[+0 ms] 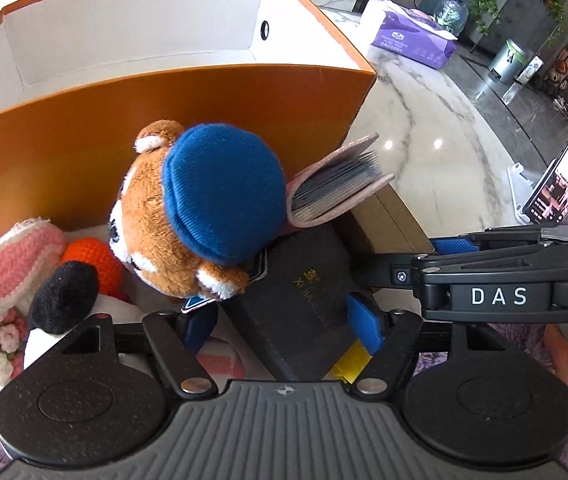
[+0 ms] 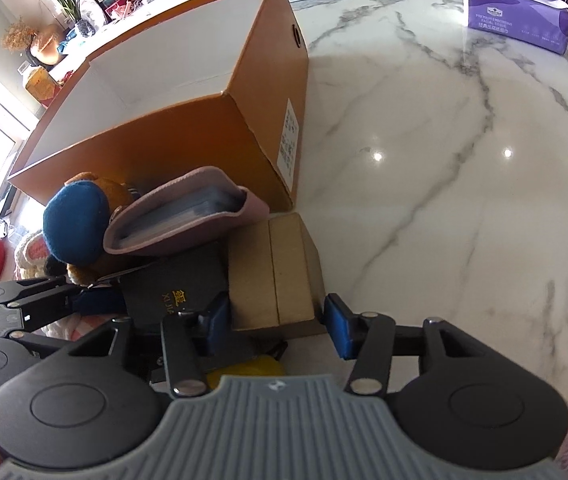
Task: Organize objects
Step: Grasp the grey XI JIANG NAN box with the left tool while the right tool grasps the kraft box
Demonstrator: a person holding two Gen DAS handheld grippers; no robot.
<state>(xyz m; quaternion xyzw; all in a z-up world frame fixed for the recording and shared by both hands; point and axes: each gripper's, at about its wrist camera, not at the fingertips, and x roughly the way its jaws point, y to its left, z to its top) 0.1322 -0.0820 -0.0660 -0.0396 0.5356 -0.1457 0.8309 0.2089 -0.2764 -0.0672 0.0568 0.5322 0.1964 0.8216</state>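
Note:
A large orange box [image 1: 164, 92] with a white inside stands open on the marble table; it also shows in the right wrist view [image 2: 188, 136]. In front of it lie a plush bear with a blue cap [image 1: 204, 208], a pink card holder [image 1: 336, 188], a black box with gold lettering [image 1: 304, 296] and a tan cardboard box [image 2: 280, 272]. My left gripper [image 1: 284, 320] is open with its blue pads on either side of the black box. My right gripper [image 2: 280, 324] is open around the near end of the tan box.
Crocheted pink and orange toys [image 1: 16, 264] lie at the left. A purple tissue pack [image 2: 516, 12] sits far back on the marble table [image 2: 444, 160]. A tablet on a stand [image 1: 564, 176] is at the right. Something yellow [image 2: 244, 370] lies under the grippers.

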